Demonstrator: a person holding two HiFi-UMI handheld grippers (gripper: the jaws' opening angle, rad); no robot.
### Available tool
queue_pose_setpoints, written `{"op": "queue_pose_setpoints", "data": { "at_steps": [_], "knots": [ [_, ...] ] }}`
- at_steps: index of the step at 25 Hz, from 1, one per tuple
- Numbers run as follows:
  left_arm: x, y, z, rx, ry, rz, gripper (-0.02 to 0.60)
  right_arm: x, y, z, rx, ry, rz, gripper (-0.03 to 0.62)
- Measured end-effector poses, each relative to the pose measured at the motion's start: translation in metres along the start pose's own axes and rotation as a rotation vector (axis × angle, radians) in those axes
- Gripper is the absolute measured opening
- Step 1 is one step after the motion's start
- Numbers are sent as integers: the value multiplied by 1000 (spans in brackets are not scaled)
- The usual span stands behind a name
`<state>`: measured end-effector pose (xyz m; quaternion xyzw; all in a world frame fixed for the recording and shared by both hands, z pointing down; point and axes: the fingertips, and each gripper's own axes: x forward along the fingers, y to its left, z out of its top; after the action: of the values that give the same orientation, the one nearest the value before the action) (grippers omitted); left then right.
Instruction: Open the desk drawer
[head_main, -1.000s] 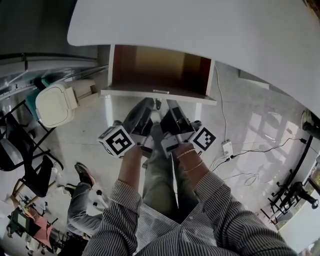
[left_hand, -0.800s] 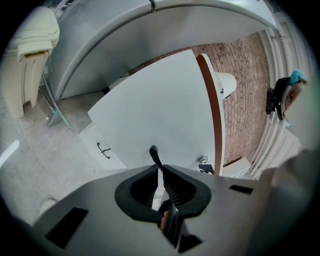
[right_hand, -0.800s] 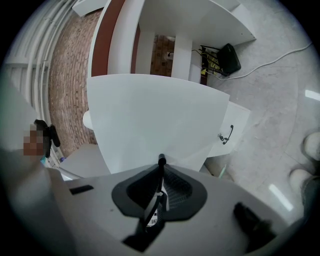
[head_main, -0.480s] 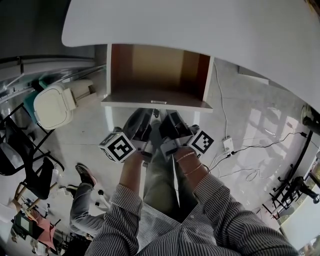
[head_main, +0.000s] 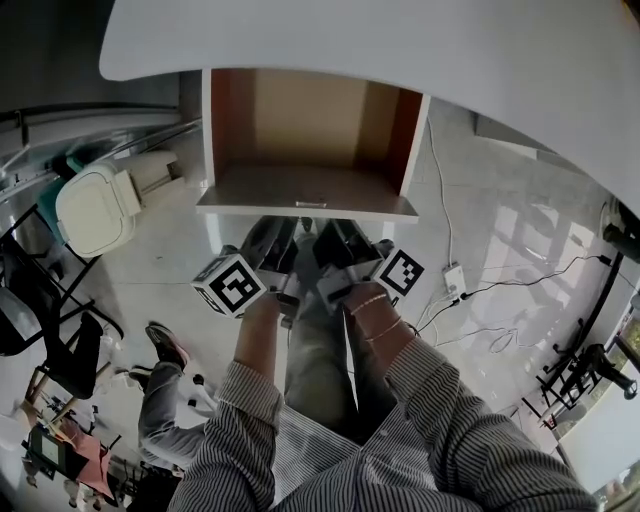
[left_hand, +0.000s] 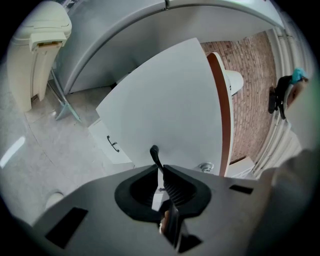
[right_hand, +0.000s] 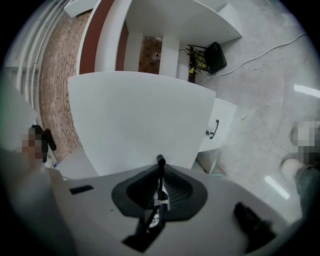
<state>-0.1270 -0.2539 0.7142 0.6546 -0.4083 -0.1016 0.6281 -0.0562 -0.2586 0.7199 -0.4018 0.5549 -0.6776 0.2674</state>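
The desk drawer (head_main: 300, 130) stands pulled out from under the white desk top (head_main: 420, 50); its brown inside is bare. Its white front panel (head_main: 250, 208) faces me, with a thin dark handle (head_main: 311, 204) at its middle. My left gripper (head_main: 280, 235) and right gripper (head_main: 335, 235) sit side by side just under that panel, both at the handle. In the left gripper view the left gripper (left_hand: 160, 172) is shut on the black handle bar (left_hand: 154, 152). The right gripper (right_hand: 160, 175) is likewise shut on the handle (right_hand: 160, 161) in the right gripper view. The white panel (left_hand: 165, 110) fills both gripper views.
A cream lidded bin (head_main: 95, 208) stands on the floor at the left, with dark chairs (head_main: 40, 320) beyond it. A power strip (head_main: 455, 285) and cables lie on the right. Another person's leg and shoe (head_main: 165, 350) are near my left side. A low white cabinet (right_hand: 217, 125) stands behind.
The drawer has slid further out toward me, showing more of its inside. Both grippers have come back and down with the handle, still shut on it.
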Motion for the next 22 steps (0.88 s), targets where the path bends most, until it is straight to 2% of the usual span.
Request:
{"op": "queue_pose_setpoints", "data": {
  "at_steps": [12, 22],
  "knots": [
    [8, 37, -11, -46, -3, 49, 38, 3, -38, -2, 58, -27, -28, 37],
    [15, 46, -11, -36, -8, 13, 37, 8, -47, -2, 21, -18, -2, 38]
  ]
}}
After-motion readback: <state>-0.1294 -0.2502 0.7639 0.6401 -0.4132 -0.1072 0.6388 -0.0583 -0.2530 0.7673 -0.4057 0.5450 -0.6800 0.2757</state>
